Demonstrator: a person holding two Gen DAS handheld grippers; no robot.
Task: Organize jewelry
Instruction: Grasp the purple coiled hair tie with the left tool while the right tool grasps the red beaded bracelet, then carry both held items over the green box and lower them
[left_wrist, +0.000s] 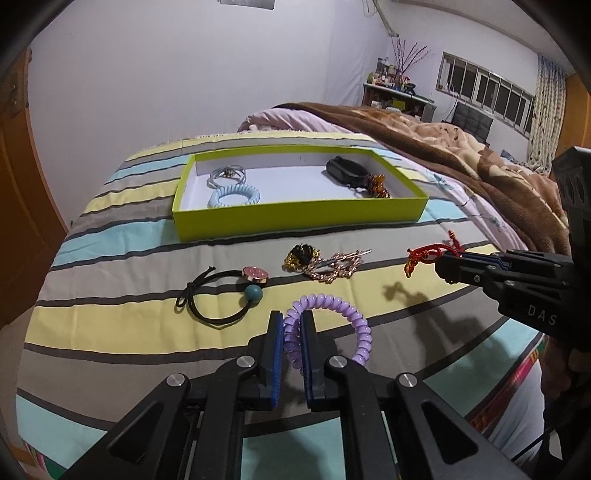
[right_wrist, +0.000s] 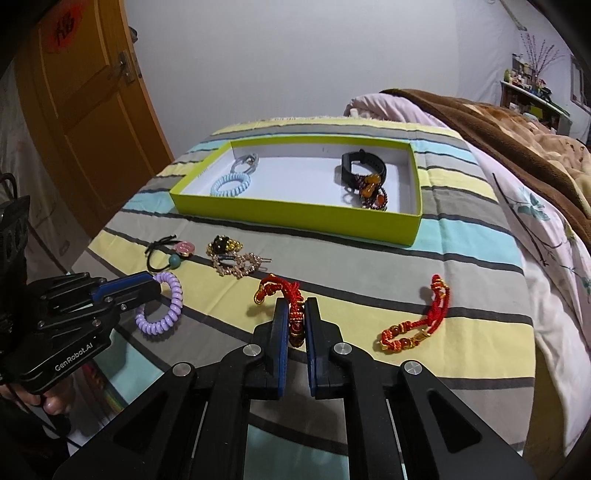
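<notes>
On the striped bed, short of the green box (right_wrist: 295, 218), the left tongs (left_wrist: 292, 325) pinched the springy purple coil hair tie (left_wrist: 343, 314) across its coil, while the right tongs (right_wrist: 296, 314) clamped the limp red cord bracelet (right_wrist: 280, 291) (both looked light, likely to dangle).

Black grippers (left_wrist: 291, 328), blue-lined jaws

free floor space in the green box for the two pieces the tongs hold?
Yes. The white middle of the green box is bare, between the blue coil tie with the grey tie at the left end and the black watch with the amber beads at the right. Both ends are crowded.
</notes>
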